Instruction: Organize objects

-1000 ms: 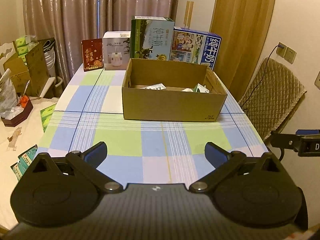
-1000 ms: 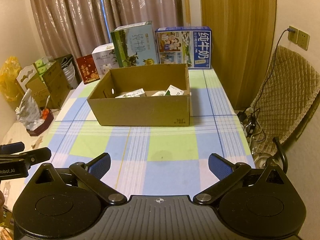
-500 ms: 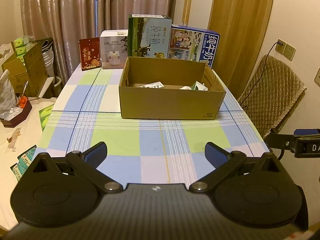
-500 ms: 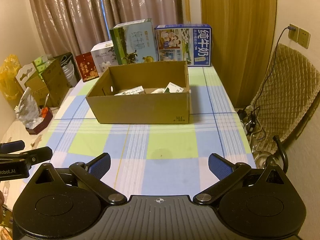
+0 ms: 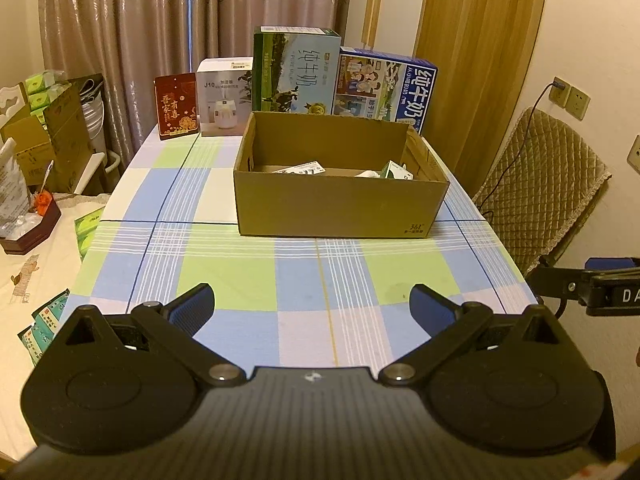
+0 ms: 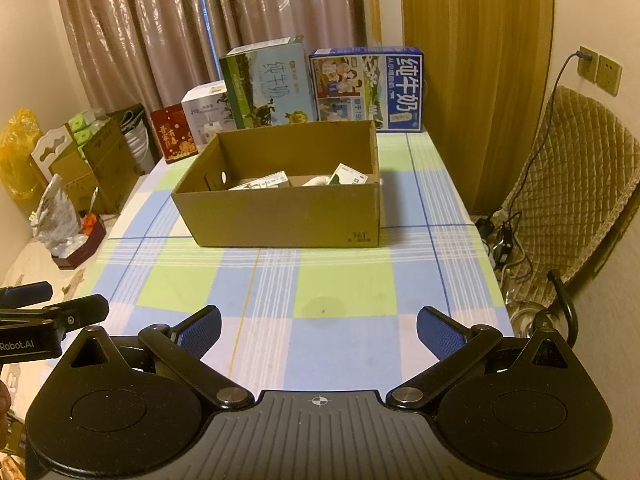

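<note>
Both the left gripper [image 5: 311,304] and right gripper [image 6: 318,326] hover spread wide and empty over the bare checked counter [image 5: 224,276], while small packets already lie inside the cardboard box [image 5: 340,204], so sorting looks largely done.

I see, along the table's [image 5: 224,280] far edge, a red packet [image 5: 176,106], a white humidifier box [image 5: 224,104], a green milk carton [image 5: 294,70] and a blue milk carton [image 5: 386,90]. A quilted chair [image 5: 548,184] stands beside its right edge.
</note>
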A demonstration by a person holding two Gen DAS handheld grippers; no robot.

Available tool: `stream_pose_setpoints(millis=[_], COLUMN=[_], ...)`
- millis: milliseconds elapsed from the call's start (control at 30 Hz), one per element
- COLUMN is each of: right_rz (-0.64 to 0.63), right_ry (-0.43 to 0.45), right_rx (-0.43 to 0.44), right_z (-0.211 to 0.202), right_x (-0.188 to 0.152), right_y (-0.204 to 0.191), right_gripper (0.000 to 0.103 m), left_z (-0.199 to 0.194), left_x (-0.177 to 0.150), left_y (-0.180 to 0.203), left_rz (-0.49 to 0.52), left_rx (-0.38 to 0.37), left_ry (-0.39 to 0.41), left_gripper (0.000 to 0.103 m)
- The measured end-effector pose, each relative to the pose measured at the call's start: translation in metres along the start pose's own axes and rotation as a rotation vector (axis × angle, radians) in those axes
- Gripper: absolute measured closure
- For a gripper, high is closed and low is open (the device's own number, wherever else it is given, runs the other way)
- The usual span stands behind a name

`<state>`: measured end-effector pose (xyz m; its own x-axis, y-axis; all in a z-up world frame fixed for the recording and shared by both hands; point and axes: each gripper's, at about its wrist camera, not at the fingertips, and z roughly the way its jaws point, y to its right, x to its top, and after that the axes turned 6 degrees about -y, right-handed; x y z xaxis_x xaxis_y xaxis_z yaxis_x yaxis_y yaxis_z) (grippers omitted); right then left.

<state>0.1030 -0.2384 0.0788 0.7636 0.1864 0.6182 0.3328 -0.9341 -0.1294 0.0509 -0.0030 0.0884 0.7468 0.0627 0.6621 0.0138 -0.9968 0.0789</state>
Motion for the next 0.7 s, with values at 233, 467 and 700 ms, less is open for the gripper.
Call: stream_pose_setpoints(millis=[233, 467, 700], right_rz=[-0.001, 0.002, 0.001], right_ry=[0.000, -0.001, 0.001], right_rx=[0.001, 0.002, 0.002], right_z=[0.0001, 0.0001, -0.0006], right_x=[-0.0005, -0.0003, -0.0007], right_y=[0.0000, -0.0006, -0.0010], right_gripper=[0.002, 0.002, 0.002], left_z=[0.0001, 0.0008, -0.0015], left_x=[-0.0004, -0.0001, -0.0017], left_y=[0.0003, 0.0013, 0.0026], left_rz=[0.001, -0.001, 0.003], left_rx=[-0.004, -0.009, -0.030], left_ry=[0.000, -0.002, 0.012], left_gripper=[0.001, 0.001, 0.001])
